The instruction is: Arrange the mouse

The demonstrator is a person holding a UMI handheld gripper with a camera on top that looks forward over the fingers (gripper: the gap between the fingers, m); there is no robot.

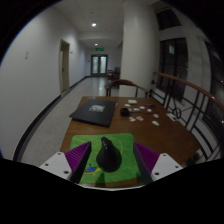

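Observation:
A black mouse (107, 154) rests on a green mouse pad (128, 174) at the near end of a wooden table (125, 128). My gripper (110, 162) is open, with its two purple-padded fingers (79, 160) on either side of the mouse. A strip of green pad shows between the mouse and each finger. The mouse stands between the fingers and rests on the pad.
A flat dark rectangular object (93, 111) lies on the table's far left part. Several small white items (146, 109) are scattered on the far right part. A dark railing (186, 100) runs along the right. A corridor with a door (100, 65) lies beyond.

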